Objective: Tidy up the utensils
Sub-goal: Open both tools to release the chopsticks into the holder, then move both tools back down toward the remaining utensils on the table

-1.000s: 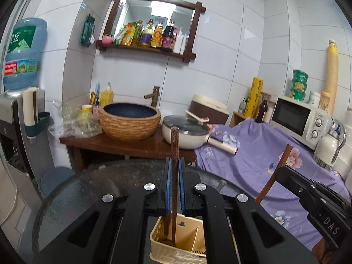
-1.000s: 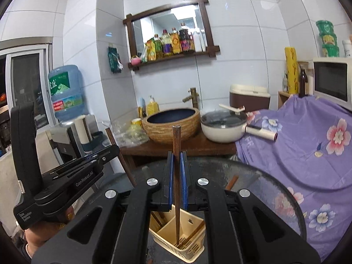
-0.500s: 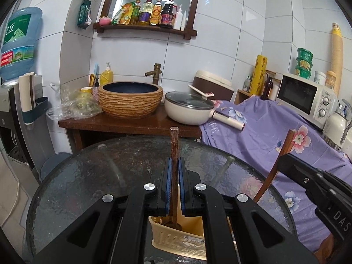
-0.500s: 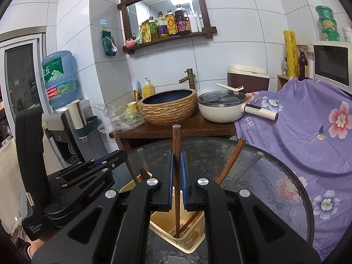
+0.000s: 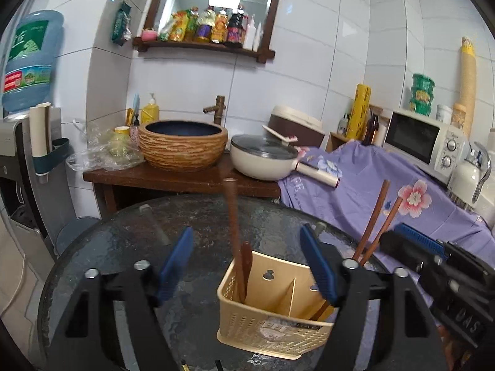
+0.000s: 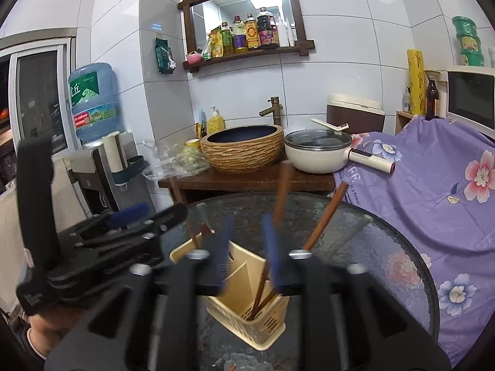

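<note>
In the left wrist view, the left gripper (image 5: 247,262) stood with its blue-padded fingers (image 5: 174,261) wide apart above the round dark glass worktop (image 5: 123,247), holding nothing. Between them sat the beige perforated plastic utensil caddy (image 5: 272,318), divided into compartments. A dark brown wooden chopstick (image 5: 233,235) stood nearly upright in its left compartment beside a shorter brown wooden piece (image 5: 247,266), and two reddish-brown chopsticks (image 5: 374,225) leaned out to the right from the right compartment. The right gripper (image 5: 433,259) showed at the right edge, just beside those leaning sticks. In the right wrist view, the right gripper (image 6: 247,253) was blurred, its blue pads (image 6: 273,253) parted with a gap between them and nothing clamped. The same caddy (image 6: 247,318) sat below them on the worktop (image 6: 386,247), with the two reddish-brown chopsticks (image 6: 324,219) leaning up from its near compartment. The left gripper (image 6: 123,225) hung at the left, jaws apart.
</note>
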The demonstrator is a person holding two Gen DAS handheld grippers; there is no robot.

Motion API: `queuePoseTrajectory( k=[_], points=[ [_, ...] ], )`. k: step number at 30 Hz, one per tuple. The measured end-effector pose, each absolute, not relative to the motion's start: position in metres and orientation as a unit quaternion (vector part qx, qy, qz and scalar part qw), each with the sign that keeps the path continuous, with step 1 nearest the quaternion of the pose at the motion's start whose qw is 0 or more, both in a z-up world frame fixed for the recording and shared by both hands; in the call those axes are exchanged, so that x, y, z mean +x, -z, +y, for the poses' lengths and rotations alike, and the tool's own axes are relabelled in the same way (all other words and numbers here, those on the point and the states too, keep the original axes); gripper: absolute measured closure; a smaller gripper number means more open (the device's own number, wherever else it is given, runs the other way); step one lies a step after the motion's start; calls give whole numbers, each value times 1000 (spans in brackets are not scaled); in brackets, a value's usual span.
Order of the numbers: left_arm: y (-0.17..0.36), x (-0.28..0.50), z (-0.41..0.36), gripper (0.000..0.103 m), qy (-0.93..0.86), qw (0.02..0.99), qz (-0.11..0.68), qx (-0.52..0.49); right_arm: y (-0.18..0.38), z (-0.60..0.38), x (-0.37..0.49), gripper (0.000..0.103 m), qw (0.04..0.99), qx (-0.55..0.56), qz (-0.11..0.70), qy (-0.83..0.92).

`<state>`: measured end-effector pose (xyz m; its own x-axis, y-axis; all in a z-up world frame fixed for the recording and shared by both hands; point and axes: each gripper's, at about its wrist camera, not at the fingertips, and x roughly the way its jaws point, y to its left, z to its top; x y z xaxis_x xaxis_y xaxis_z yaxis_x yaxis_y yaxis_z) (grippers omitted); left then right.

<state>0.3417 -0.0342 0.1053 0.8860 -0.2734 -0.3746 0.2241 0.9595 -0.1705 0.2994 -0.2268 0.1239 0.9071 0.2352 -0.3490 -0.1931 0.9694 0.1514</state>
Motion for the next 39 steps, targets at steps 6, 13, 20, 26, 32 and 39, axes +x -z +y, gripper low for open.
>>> queuePoseTrajectory(
  k=[6, 13, 20, 26, 32, 39],
  points=[
    [-87, 313, -10, 6, 118, 970, 208, -50, -105, -220, 263, 17, 976, 50, 187, -98],
    [-34, 297, 19, 6, 57, 958, 279, -15, -35, -218, 252, 30, 927, 125, 331, -125],
    [19, 295, 43, 7, 48, 929, 366, -23, 27, -215, 252, 54, 888, 164, 412, -123],
    [36, 285, 46, 19, 68, 914, 396, -62, 54, -207, 257, 62, 868, 181, 444, -126],
    [48, 279, 30, 44, 93, 901, 418, -66, 73, -206, 269, 70, 844, 233, 466, -129],
    [49, 281, 5, 58, 119, 897, 424, -47, 80, -203, 279, 83, 831, 258, 474, -133]
  ],
)
